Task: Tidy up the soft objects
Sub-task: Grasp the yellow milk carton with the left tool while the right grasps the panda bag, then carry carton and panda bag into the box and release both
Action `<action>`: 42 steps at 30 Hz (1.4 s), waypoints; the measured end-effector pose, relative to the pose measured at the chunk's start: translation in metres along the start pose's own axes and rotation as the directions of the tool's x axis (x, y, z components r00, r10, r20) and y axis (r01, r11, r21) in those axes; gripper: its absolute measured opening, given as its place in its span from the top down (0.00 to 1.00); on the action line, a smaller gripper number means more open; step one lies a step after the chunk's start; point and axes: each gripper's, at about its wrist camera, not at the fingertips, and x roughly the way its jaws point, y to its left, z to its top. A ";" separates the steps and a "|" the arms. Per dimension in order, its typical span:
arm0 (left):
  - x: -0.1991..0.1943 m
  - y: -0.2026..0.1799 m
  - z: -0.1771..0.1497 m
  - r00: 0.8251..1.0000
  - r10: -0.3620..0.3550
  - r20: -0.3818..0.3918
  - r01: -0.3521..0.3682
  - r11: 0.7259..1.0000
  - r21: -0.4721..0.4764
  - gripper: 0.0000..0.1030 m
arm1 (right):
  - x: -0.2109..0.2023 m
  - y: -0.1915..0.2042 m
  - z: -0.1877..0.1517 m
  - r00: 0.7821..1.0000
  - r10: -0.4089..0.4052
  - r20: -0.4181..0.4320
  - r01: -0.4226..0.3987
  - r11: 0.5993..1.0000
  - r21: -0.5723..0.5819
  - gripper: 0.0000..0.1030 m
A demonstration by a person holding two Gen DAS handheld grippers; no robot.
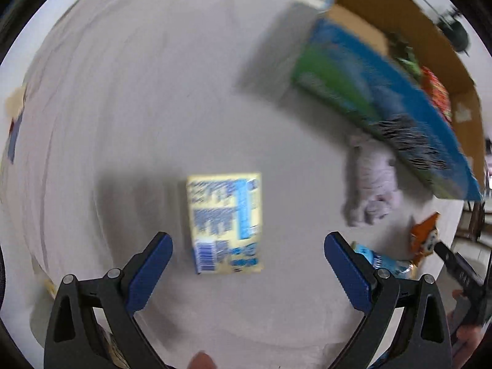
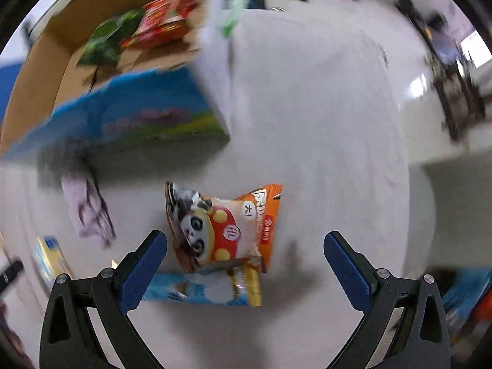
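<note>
My left gripper (image 1: pixel 248 241) is open and empty above a yellow-and-blue pack (image 1: pixel 226 222) lying flat on the white cloth (image 1: pixel 138 98). My right gripper (image 2: pixel 245 240) is open and empty above an orange panda snack bag (image 2: pixel 224 227), which lies partly on a light blue packet (image 2: pixel 196 290). A pale lilac soft cloth (image 1: pixel 373 181) lies beside the cardboard box (image 1: pixel 399 70); it also shows in the right wrist view (image 2: pixel 87 207). The box (image 2: pixel 61 61) holds a red packet (image 2: pixel 164 21) and a green packet (image 2: pixel 106 41).
The box's blue printed flap (image 2: pixel 132 117) hangs toward the cloth. The orange bag (image 1: pixel 424 238) and the blue packet (image 1: pixel 384 261) lie at the left view's right edge, beside the other gripper's handle (image 1: pixel 461 276). Furniture (image 2: pixel 455 86) stands beyond the table's right edge.
</note>
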 end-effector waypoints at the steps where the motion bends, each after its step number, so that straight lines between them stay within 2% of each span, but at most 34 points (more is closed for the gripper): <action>1: 0.004 0.004 -0.001 1.000 0.007 -0.009 -0.008 1.000 -0.013 0.02 | 0.000 0.004 -0.001 1.000 -0.032 0.001 0.032 0.998 -0.045 0.00; 2: 0.011 0.009 -0.001 1.000 0.017 -0.018 -0.018 0.999 -0.028 0.02 | 0.002 0.010 -0.003 0.997 -0.075 -0.001 0.075 0.991 -0.111 0.00; 5: 0.030 0.012 0.000 0.997 0.060 -0.057 -0.062 0.998 -0.025 0.02 | 0.011 0.017 -0.005 0.991 -0.129 -0.022 0.122 0.974 -0.190 0.00; 11: 0.075 0.003 0.003 0.986 0.074 -0.147 -0.069 0.997 0.038 0.02 | 0.026 0.026 -0.008 0.987 -0.145 -0.066 0.121 0.953 -0.277 0.00; 12: 0.079 -0.001 0.002 0.986 0.076 -0.150 -0.070 0.996 0.050 0.04 | 0.027 0.028 -0.009 0.987 -0.148 -0.068 0.122 0.947 -0.296 0.00; 14: 0.084 -0.010 0.000 0.986 0.094 -0.139 -0.081 0.992 0.096 0.30 | 0.031 0.036 -0.004 0.984 -0.167 -0.068 0.134 0.929 -0.344 0.00; 16: 0.086 -0.023 -0.004 0.986 0.120 -0.118 -0.103 0.984 0.145 0.40 | 0.034 0.041 -0.007 0.977 -0.206 -0.052 0.168 0.900 -0.402 0.00; 18: 0.084 -0.038 -0.008 0.989 0.110 -0.103 -0.090 0.979 0.185 0.41 | 0.033 0.051 -0.009 0.972 -0.231 -0.029 0.195 0.876 -0.440 0.00; 23: 0.085 -0.074 -0.020 0.993 0.088 -0.076 -0.067 0.966 0.249 0.41 | 0.035 0.067 -0.007 0.979 -0.198 0.054 0.196 0.827 -0.528 0.00; 25: 0.085 -0.083 -0.025 0.994 0.083 -0.068 -0.063 0.963 0.261 0.41 | 0.040 0.073 -0.006 0.985 -0.165 0.045 0.163 0.820 -0.549 0.06; 26: 0.085 -0.089 -0.028 0.995 0.079 -0.061 -0.060 0.962 0.266 0.41 | 0.046 0.074 -0.004 0.990 -0.142 0.003 0.121 0.835 -0.537 0.20; 27: 0.085 -0.092 -0.029 0.996 0.073 -0.057 -0.055 0.961 0.270 0.41 | 0.054 0.075 -0.003 0.992 -0.119 -0.047 0.078 0.858 -0.507 0.40; 28: 0.085 -0.096 -0.031 0.996 0.070 -0.054 -0.053 0.961 0.273 0.41 | 0.059 0.075 -0.005 0.992 -0.110 -0.069 0.063 0.874 -0.481 0.43; 31: 0.086 -0.096 -0.034 0.997 0.068 -0.040 -0.053 0.956 0.288 0.41 | 0.063 0.067 -0.006 0.991 -0.023 -0.132 -0.022 0.945 -0.326 0.47; 33: 0.086 -0.098 -0.033 0.997 0.073 -0.035 -0.060 0.953 0.297 0.41 | 0.065 0.058 -0.009 0.978 0.079 -0.192 -0.110 0.981 -0.160 0.48; 36: 0.090 -0.100 -0.032 0.996 0.079 -0.038 -0.064 0.953 0.297 0.41 | 0.068 0.051 -0.014 0.959 0.193 -0.205 -0.196 0.981 0.007 0.47; 37: 0.092 -0.100 -0.019 0.996 0.078 -0.039 -0.063 0.953 0.297 0.41 | 0.068 0.049 -0.012 0.958 0.203 -0.200 -0.202 0.979 0.026 0.47; 42: 0.094 -0.093 -0.032 0.996 0.086 -0.034 -0.071 0.948 0.310 0.41 | 0.080 0.062 -0.021 0.971 0.160 -0.178 -0.157 0.987 0.027 0.44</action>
